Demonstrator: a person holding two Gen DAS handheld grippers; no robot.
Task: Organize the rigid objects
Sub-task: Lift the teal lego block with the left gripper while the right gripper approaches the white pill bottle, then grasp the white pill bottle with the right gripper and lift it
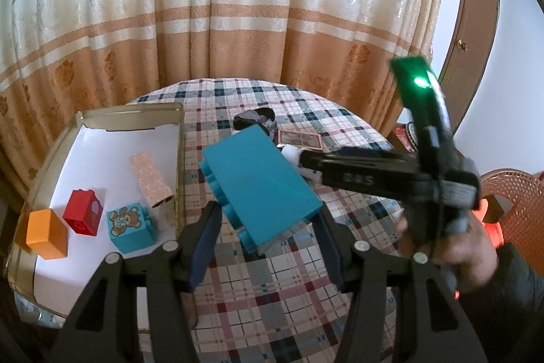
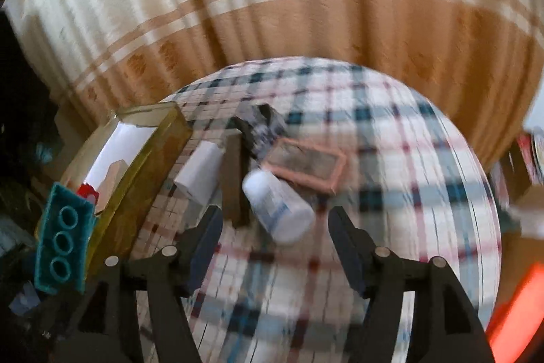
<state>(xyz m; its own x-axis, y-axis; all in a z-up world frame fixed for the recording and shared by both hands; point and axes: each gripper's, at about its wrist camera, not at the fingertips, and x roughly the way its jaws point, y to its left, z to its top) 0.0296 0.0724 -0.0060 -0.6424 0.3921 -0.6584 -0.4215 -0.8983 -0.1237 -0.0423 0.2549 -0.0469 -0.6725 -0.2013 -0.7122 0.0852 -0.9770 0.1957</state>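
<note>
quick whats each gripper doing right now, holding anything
Left gripper: shut on the big teal block.
Right gripper: open, holding nothing; white bottle lies between its fingers.

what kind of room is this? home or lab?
Probably a home living or dining room: floor-length floral curtain, round table with a plaid tablecloth, wooden door and woven plastic chair to the right.

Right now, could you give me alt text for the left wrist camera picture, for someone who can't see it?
The left gripper grips a large teal building block over a plaid tablecloth. To its left, a tray holds an orange block, a red block, a teddy-bear block and a patterned pink box. The right gripper's body reaches in from the right.
</note>
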